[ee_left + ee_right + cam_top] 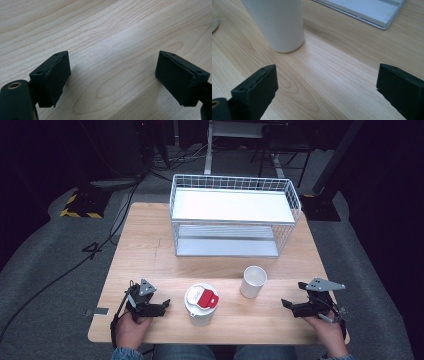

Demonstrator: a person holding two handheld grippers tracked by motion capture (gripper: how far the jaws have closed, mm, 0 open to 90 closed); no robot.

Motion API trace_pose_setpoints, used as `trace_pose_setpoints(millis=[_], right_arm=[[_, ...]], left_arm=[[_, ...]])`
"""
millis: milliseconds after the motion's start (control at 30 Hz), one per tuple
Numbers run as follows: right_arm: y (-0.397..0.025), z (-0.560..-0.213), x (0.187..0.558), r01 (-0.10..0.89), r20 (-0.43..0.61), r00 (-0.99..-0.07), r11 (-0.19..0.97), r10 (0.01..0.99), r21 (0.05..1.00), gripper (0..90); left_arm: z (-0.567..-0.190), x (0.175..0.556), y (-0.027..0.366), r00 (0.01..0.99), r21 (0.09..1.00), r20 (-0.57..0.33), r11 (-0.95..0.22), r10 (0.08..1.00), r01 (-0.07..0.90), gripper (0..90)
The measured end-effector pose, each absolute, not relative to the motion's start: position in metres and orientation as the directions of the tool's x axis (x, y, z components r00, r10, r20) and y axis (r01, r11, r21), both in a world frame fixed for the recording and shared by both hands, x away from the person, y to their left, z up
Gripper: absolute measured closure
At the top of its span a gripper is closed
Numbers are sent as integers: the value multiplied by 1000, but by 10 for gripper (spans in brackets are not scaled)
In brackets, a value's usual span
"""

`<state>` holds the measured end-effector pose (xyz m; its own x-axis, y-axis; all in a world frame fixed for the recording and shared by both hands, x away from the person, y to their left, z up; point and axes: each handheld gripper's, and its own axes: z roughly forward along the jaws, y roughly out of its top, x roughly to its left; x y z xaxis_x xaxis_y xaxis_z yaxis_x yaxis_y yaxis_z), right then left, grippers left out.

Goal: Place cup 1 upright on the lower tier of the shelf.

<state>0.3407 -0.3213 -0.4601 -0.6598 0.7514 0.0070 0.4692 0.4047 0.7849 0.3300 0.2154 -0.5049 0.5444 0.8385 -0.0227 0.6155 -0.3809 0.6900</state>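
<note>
A white cup with a red-and-white lid (201, 304) stands near the table's front edge, at its middle. To its right stands an open white cup (253, 281), whose lower wall (279, 25) rises ahead of my right jaws. My left gripper (161, 307) rests low at the front left, open, its jaws pointing toward the lidded cup with bare wood between them (112, 72). My right gripper (289, 306) is at the front right, open and empty (327, 87), pointing left toward the white cup. Neither gripper touches a cup.
A white wire basket shelf with two levels (235, 215) stands at the back of the wooden table (150, 250); its lower tray's corner (372, 12) lies beyond the white cup. Cables and stands sit on the grey floor behind.
</note>
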Motion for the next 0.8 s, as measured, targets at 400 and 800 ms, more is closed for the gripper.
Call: trace_pose_setpoints(millis=[400,800], right_arm=[[-295,-446,345,423,1,-714,430,700,798,43],[-275,-441,359,410,32,-752,430,658,804,43]], left_arm=[[-505,330,215,545,690,-22,-381,838,615,135],[-505,330,215,545,690,-23,-381,838,616,135]])
